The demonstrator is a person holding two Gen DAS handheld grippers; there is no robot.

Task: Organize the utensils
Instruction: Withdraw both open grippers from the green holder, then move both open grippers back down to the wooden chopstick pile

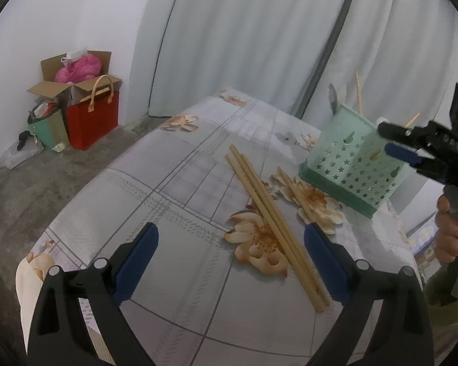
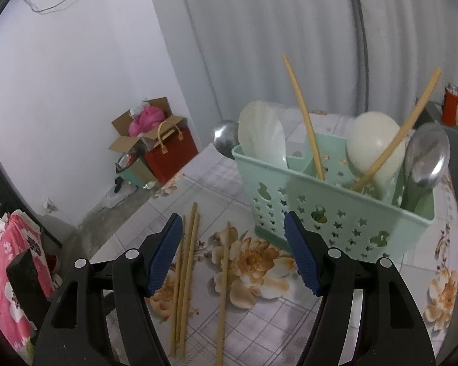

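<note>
A mint green utensil basket (image 2: pixel 336 213) with star holes stands on the flowered tablecloth; it also shows in the left wrist view (image 1: pixel 351 155). It holds two white spoons (image 2: pixel 261 131), two metal spoons (image 2: pixel 427 158) and two chopsticks (image 2: pixel 302 119). Three chopsticks (image 1: pixel 271 222) lie together on the cloth, and a single chopstick (image 1: pixel 293 187) lies beside them. In the right wrist view the three (image 2: pixel 184 277) lie left of the single one (image 2: pixel 223 289). My left gripper (image 1: pixel 230 244) is open above the near ends of the three. My right gripper (image 2: pixel 232 254) is open, empty, in front of the basket.
The table (image 1: pixel 174 189) ends at the left, with concrete floor below. A red bag (image 1: pixel 93 122), a cardboard box (image 1: pixel 73 73) and a green bag stand by the wall. White curtains hang behind. A red bottle (image 2: pixel 450 103) stands far right. Pink cloth (image 2: pixel 15 274) lies at left.
</note>
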